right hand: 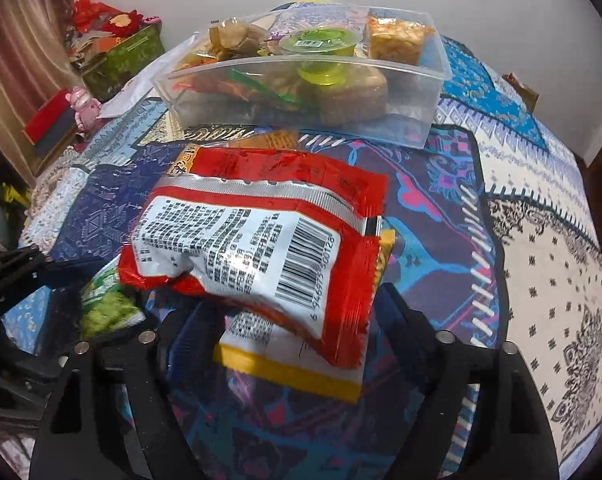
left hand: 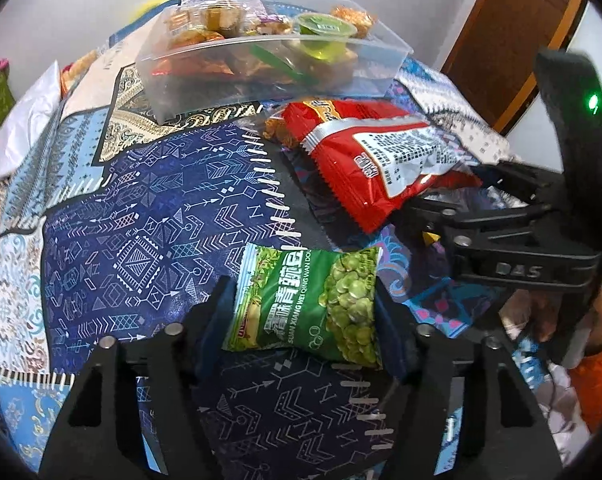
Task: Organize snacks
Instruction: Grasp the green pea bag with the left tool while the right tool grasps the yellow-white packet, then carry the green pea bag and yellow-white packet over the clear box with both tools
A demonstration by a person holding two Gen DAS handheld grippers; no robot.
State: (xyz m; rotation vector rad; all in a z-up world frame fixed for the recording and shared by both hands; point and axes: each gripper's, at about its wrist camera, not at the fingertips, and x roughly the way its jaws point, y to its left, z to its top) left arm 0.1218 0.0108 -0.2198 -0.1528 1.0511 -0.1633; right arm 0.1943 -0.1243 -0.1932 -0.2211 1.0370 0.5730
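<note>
Two grippers are over a bed cover with lots of blue patterns. The left gripper has a small green bag of peas between its two fingers, and the fingers touch the bag on both sides, so it is clamped on the bag. The bag rests low over the blue cloth. The right gripper has its fingers apart, with a red snack bag and a yellow and white packet lying between them. The red bag lies on top of the yellow and white packet, with its white back and bar code facing up. I cannot tell if the right fingers touch either one; they look loose. Farther back on the cover sits a clear plastic box with many snacks inside. On top of the pile in it is a little green jelly cup. From the left camera, the red snack bag is near the front of the box, to the right. A hand in an orange sleeve holds the right gripper.
</note>
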